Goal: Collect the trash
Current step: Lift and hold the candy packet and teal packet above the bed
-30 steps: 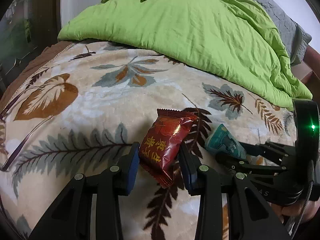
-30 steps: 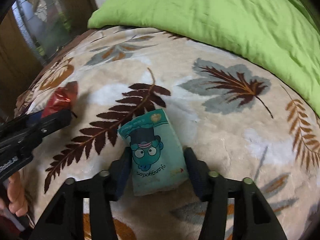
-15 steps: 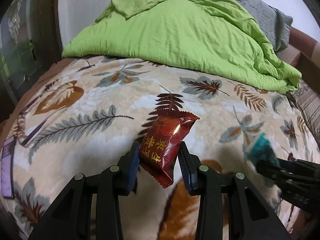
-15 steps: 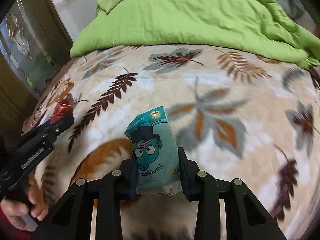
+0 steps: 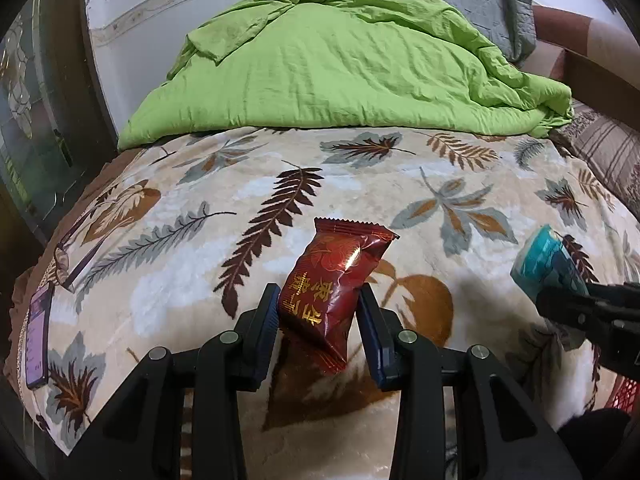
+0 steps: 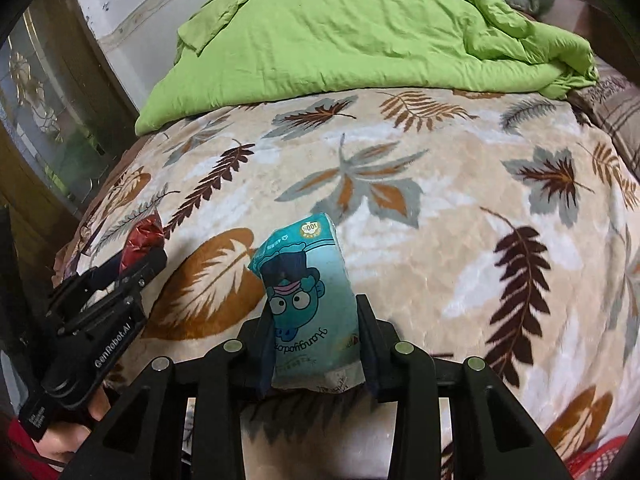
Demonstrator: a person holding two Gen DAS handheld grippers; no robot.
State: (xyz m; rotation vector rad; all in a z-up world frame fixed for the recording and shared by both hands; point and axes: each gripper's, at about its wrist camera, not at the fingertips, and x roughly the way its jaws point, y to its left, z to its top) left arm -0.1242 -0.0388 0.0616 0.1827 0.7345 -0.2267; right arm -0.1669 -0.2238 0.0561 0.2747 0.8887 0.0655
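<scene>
Bedding filled both views: a leaf-print blanket (image 5: 168, 248) with a green duvet (image 5: 344, 68) heaped at twelve o'clock. Lifted clear of the blanket, the left gripper (image 5: 318, 320) was clamped on a red snack wrapper (image 5: 334, 284), and the right gripper (image 6: 316, 336), at its three o'clock, pinched a teal tissue pack (image 6: 310, 300).

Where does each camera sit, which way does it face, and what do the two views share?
Left wrist: on the left gripper, facing along its fingers over the leaf-print blanket toward the green quilt; clamps a red wrapper.
Right wrist: on the right gripper, same heading; clamps a teal packet; a hand shows at lower left.
Shared: blanket, quilt, both packets, each other's gripper.
</scene>
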